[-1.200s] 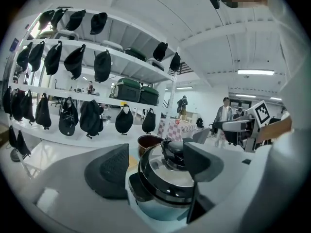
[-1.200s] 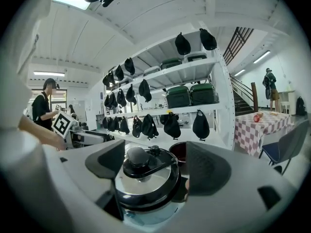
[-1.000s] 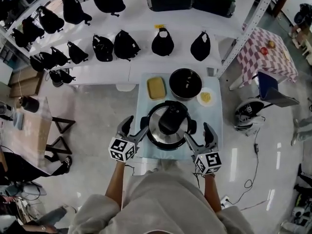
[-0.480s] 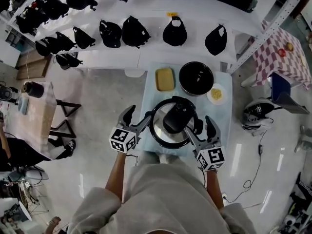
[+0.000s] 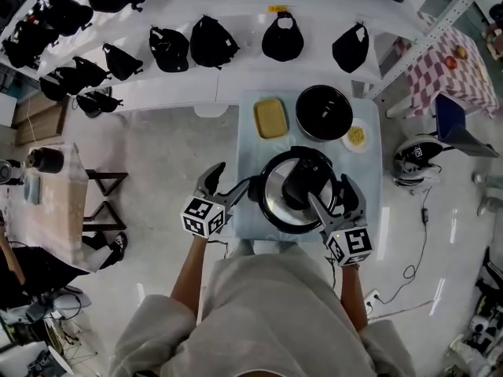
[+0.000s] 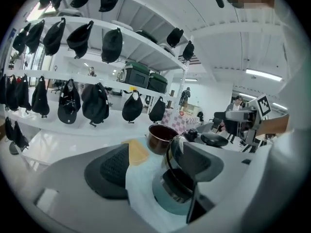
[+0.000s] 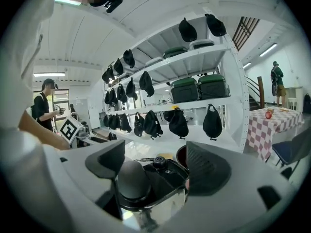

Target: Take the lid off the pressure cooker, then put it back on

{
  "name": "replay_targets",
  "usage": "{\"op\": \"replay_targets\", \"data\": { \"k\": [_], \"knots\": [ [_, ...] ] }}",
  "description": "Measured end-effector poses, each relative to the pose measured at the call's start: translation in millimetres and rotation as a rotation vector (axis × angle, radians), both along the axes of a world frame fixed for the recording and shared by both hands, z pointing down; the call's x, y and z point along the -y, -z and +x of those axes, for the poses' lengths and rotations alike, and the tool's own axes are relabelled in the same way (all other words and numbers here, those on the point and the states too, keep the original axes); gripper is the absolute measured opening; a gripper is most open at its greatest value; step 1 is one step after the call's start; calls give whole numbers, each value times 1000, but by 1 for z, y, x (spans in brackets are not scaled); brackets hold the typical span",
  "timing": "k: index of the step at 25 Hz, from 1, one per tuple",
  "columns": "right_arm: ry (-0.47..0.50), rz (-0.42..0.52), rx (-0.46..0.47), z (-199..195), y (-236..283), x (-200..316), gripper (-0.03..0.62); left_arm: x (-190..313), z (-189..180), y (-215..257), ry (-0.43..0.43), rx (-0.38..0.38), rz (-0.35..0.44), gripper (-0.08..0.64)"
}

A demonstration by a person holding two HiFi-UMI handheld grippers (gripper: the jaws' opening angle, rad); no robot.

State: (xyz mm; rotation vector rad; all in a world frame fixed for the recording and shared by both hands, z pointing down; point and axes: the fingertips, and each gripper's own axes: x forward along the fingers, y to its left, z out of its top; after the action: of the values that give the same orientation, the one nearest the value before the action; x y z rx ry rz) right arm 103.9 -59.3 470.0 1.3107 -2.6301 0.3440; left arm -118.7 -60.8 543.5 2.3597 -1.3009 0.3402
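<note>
Black lid handle (image 5: 302, 185) stands between right gripper's (image 5: 328, 188) wide jaws; left gripper (image 5: 236, 177) gapes alongside.

Steel pressure cooker (image 6: 166, 199) stands upright on a pale-blue table (image 5: 250, 144) (toward its near edge), its shiny, black-handled lid (image 5: 277, 199) seated on top.

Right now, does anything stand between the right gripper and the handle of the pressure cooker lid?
Nothing visible does. The right gripper has its jaws apart, with the black lid handle between them. The dark pot and the yellow block lie beyond the cooker, out of the way.
</note>
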Motion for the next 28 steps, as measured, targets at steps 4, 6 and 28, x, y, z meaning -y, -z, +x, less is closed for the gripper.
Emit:
{"op": "replay_targets", "data": {
  "k": [4,6,28],
  "knots": [
    [-44,1,-17,-16,1,-3,365,-6,-2,-22,-95,-101,-103,331],
    [-58,-2,-28,-22,0,-6,365,-8,-1,-32,-127,-179,-165,331],
    [-29,-33,-87,-27,-8,-9,365,-22,31,-92,-182,-721,-611,331]
  ]
}}
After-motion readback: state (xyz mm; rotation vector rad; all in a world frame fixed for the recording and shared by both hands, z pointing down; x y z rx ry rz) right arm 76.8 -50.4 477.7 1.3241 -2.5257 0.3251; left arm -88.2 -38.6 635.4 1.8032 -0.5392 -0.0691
